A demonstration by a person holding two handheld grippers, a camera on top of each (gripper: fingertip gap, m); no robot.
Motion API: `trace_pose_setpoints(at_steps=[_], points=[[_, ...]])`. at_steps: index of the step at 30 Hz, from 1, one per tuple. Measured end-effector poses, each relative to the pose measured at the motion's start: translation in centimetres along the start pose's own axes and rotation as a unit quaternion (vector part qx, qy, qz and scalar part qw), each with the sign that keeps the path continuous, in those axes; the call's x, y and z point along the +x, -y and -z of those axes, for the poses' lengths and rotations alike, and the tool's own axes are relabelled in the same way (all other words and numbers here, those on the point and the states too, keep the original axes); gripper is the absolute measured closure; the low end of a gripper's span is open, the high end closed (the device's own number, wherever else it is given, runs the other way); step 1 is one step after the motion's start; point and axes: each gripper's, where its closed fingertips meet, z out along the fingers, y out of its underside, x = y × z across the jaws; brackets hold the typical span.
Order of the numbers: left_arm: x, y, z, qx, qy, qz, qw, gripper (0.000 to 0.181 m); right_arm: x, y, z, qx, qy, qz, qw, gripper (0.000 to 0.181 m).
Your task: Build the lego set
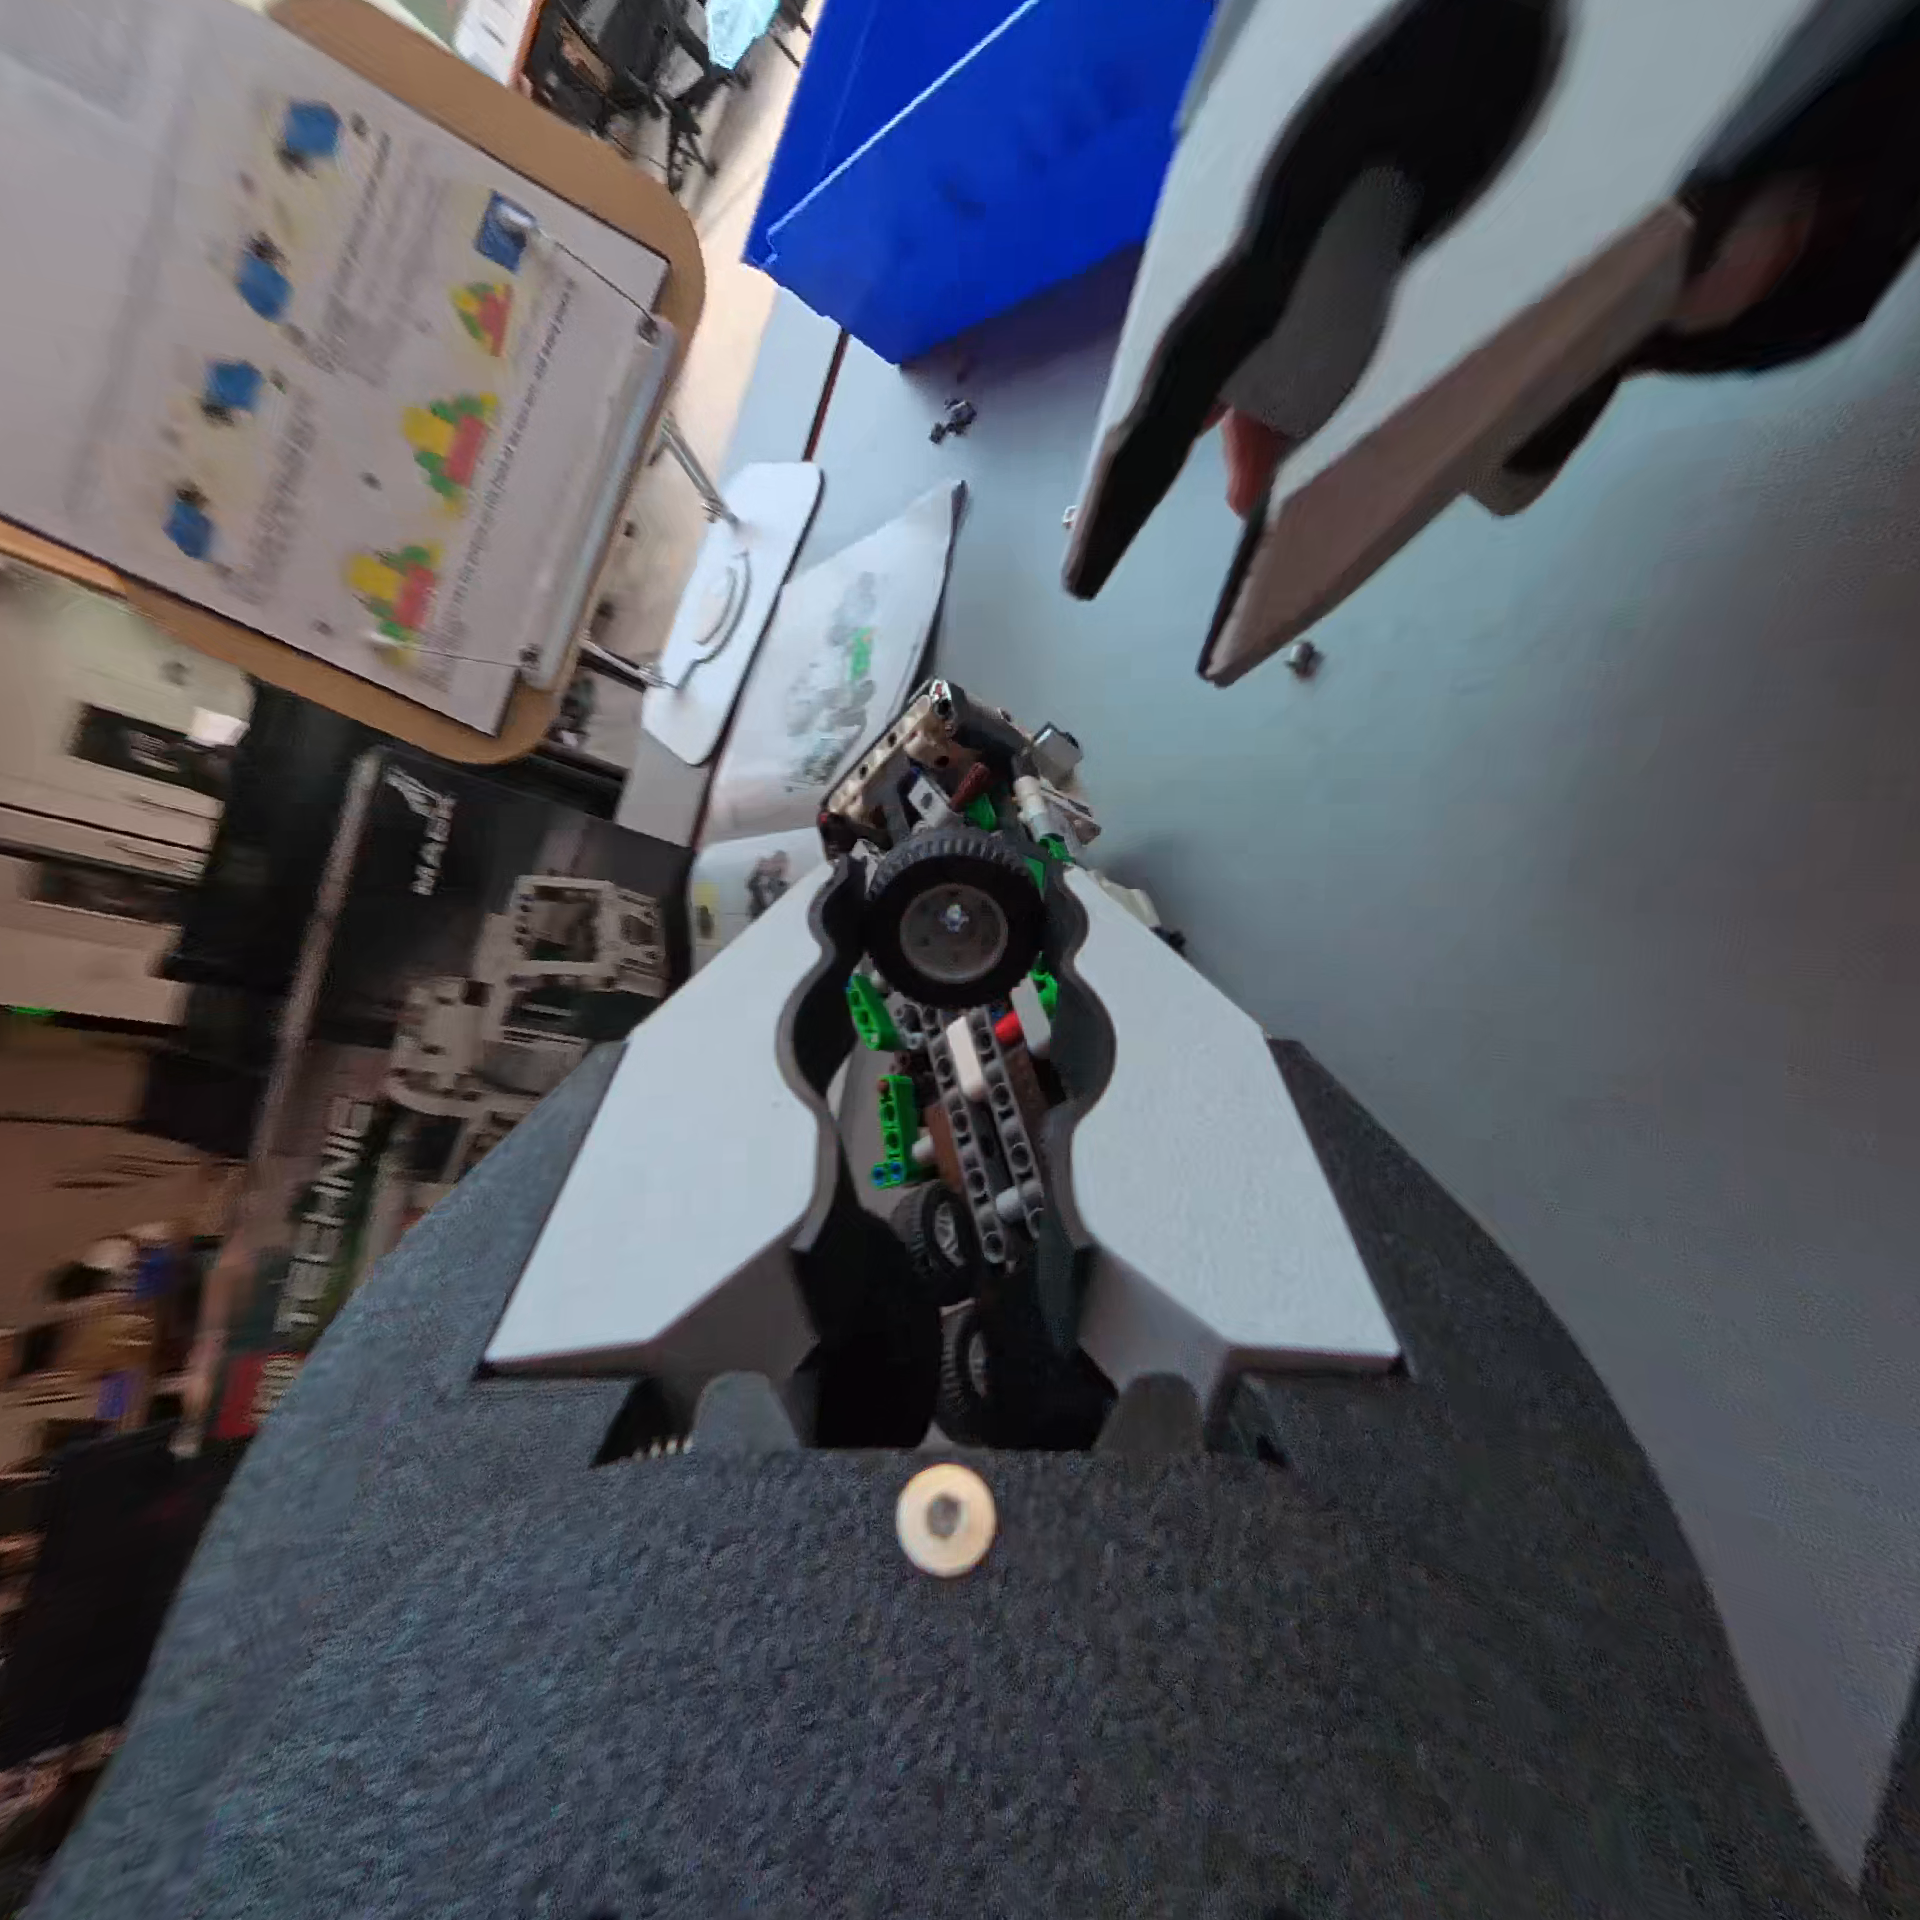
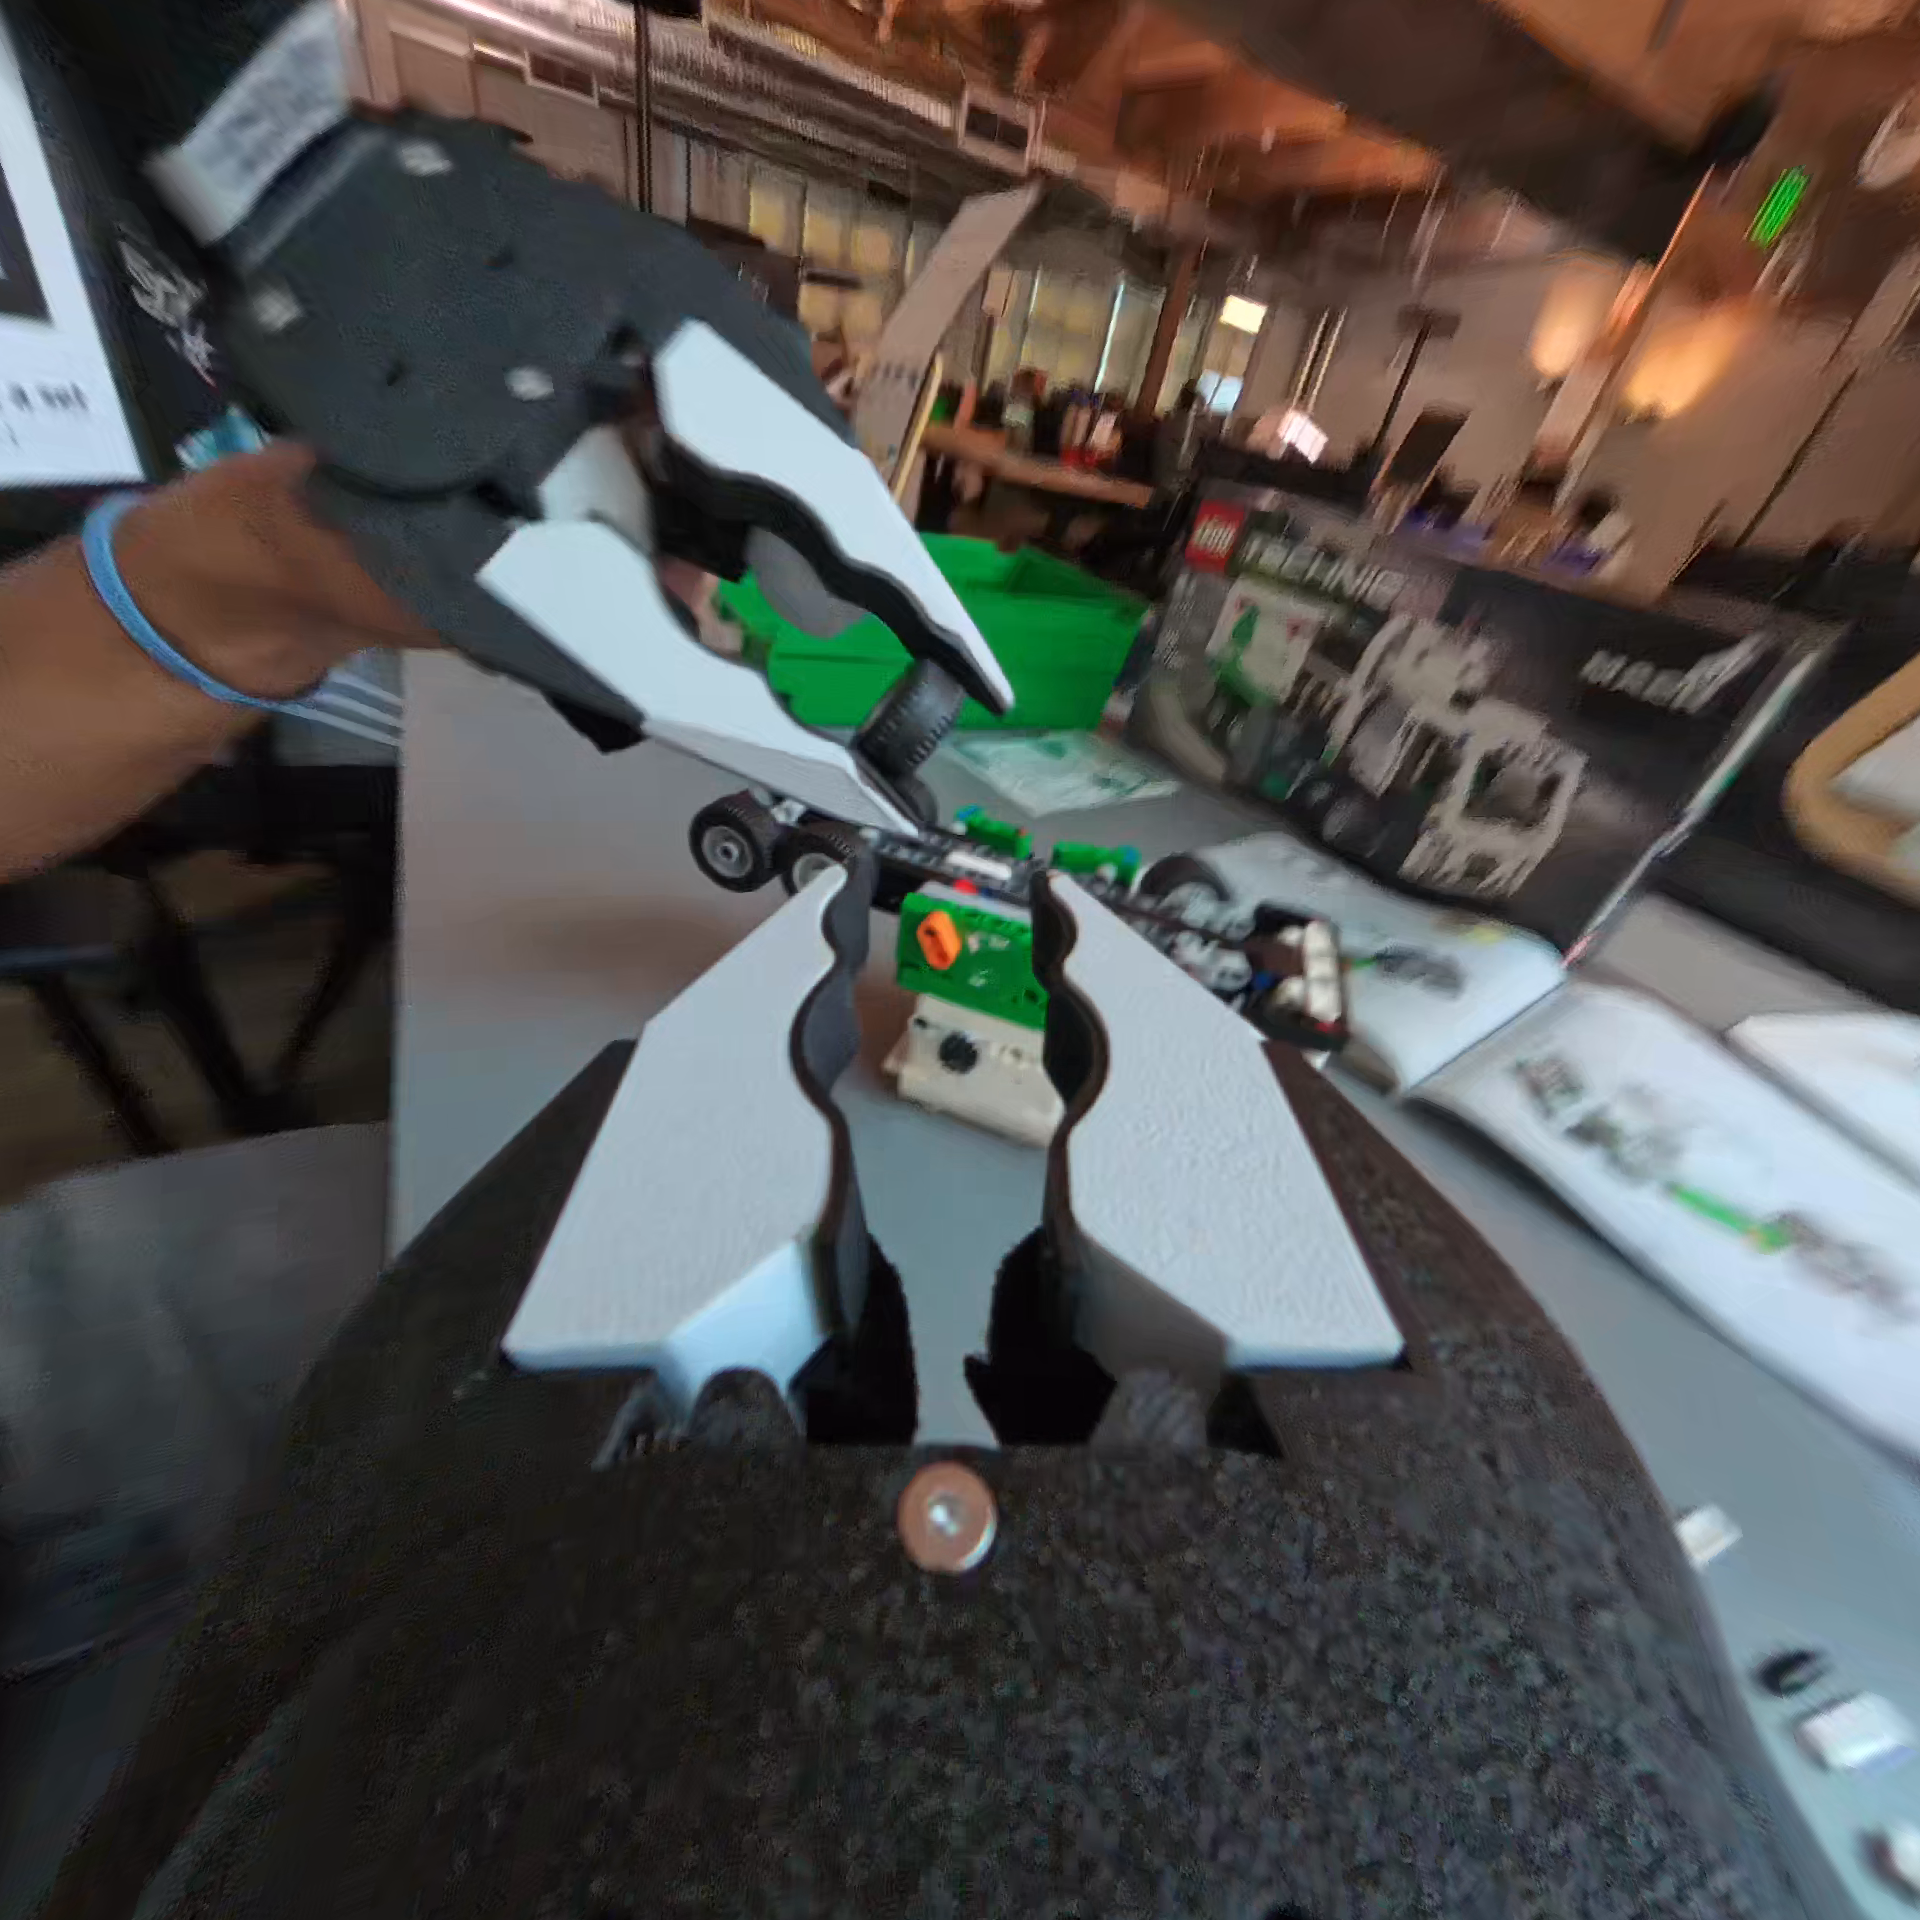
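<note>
Lego chassis [image 2: 977, 873] on table; left gripper [image 1: 951, 925] clamps wheel [image 1: 954, 921]; right gripper [image 2: 948, 904] parted, empty; green bin [image 2: 1049, 634] contents hidden.

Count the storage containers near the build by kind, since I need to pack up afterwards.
Blue plastic bin: 1
Green plastic bin: 1
Black cardboard set box: 1
Total: 3
</note>
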Motion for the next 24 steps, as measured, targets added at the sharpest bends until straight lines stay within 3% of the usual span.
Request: trace_pose_setpoints(at_steps=[3,5,12,15,20,22,24], points=[[0.8,1.2,0.5,-0.006,0.066,-0.109,0.992,0.148,-0.7,0.3,-0.7,-0.032,0.053,-0.134,0.989,0.146],[1.1,1.8,0.6,-0.015,0.098,-0.152,0.983,0.149,-1.6,1.4,-0.9,-0.013,0.078,-0.169,0.982,0.150],[2.3,3.1,0.8,-0.034,0.146,-0.228,0.962,0.149,-2.6,0.9,-1.1,-0.033,0.082,-0.130,0.988,0.167],[2.7,4.0,1.4,0.003,0.154,-0.225,0.962,0.149,-3.0,1.5,-0.4,-0.016,0.119,-0.144,0.982,0.168],[4.1,6.6,3.9,0.118,0.120,-0.203,0.965,0.146,-5.1,3.7,2.0,0.052,0.295,-0.268,0.916,0.168],[4.5,7.1,4.5,0.141,0.101,-0.182,0.968,0.143,-5.3,4.3,2.6,0.069,0.324,-0.286,0.899,0.168],[4.8,7.5,5.0,0.161,0.091,-0.176,0.967,0.151,-5.9,4.4,3.1,0.067,0.353,-0.294,0.886,0.168]])
